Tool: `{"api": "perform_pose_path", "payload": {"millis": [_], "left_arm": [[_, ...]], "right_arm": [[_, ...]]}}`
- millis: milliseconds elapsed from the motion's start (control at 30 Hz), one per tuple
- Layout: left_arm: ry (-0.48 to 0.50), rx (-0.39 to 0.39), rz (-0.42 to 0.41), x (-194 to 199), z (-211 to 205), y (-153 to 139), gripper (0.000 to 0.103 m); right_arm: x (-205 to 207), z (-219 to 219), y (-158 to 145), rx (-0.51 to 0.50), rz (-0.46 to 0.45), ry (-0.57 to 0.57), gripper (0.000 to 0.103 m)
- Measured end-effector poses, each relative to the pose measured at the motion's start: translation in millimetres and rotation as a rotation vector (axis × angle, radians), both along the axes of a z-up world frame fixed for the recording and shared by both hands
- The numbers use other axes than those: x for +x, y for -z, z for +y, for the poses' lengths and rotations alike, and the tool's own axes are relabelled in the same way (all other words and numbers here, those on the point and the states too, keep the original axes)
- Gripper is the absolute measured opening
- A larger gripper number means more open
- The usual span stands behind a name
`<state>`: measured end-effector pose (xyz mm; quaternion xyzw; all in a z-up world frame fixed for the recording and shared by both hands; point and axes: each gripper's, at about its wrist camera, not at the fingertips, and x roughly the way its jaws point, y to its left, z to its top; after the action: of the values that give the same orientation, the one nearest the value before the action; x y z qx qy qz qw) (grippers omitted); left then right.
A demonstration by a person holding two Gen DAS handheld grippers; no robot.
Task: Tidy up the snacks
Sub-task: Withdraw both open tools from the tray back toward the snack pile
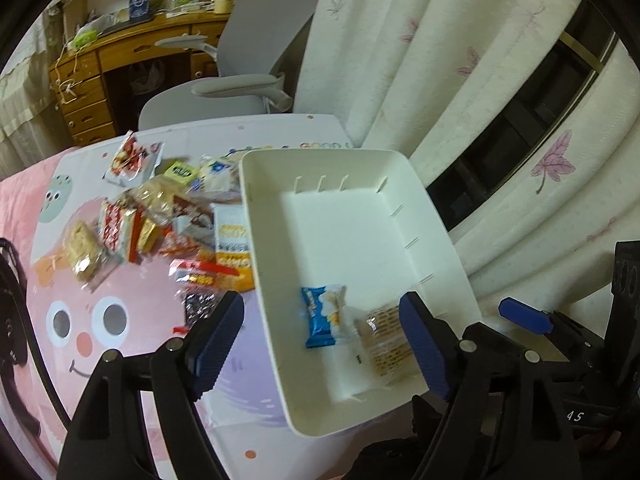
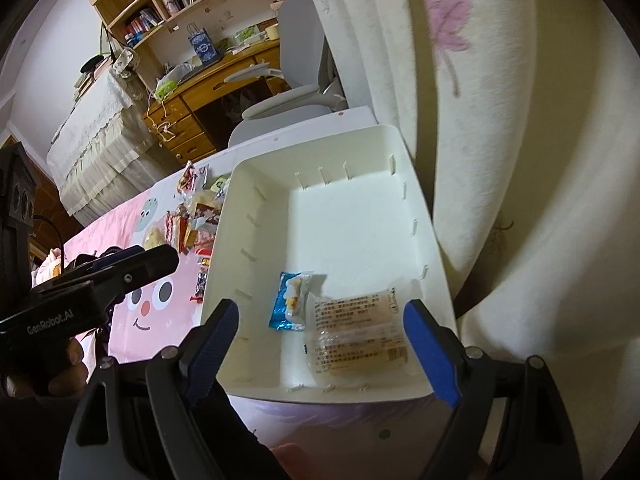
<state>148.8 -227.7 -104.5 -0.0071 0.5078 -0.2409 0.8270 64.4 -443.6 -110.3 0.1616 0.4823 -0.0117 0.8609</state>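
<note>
Left claw (image 1: 320,344) gaping and empty, right claw (image 2: 324,350) likewise, 2 snacks (image 1: 324,316) in white bin (image 1: 360,168)

A white rectangular plastic bin (image 1: 424,248) sits on a pink cartoon-printed tablecloth (image 1: 80,320); inside lie a blue-wrapped snack packet (image 1: 320,316) and a clear-wrapped tan cake (image 1: 386,344); the left gripper (image 1: 320,344) hangs above them, jaws apart, nothing held; a heap of mixed snack packets (image 1: 160,216) lies left of the bin.

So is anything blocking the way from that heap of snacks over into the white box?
Nothing visible does. The snack pile lies on the table right beside the white box, whose top is open; only its low side wall stands between. The blue packet and clear packet leave most of its floor free.
</note>
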Motion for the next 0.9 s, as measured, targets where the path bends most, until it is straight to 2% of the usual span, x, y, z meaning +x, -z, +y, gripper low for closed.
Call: {"api": "perform_pose_path", "payload": {"millis": [233, 467, 900], "left_arm": [[-0.045, 0.019, 0.030, -4.6, 35.2, 7.3, 0.079], [-0.048, 0.034, 0.056, -8.1, 81.2, 10.2, 0.079], [-0.039, 0.038, 0.087, -5.2, 178.4, 10.6, 0.079]], "right_arm": [[0.0, 25.4, 8.5, -0.003, 0.048, -0.020, 0.085], [-4.9, 59.3, 12.5, 0.011, 0.077, 0.001, 0.085], [-14.8, 152.1, 11.0, 0.022, 0.085, 0.036, 0.085]]}}
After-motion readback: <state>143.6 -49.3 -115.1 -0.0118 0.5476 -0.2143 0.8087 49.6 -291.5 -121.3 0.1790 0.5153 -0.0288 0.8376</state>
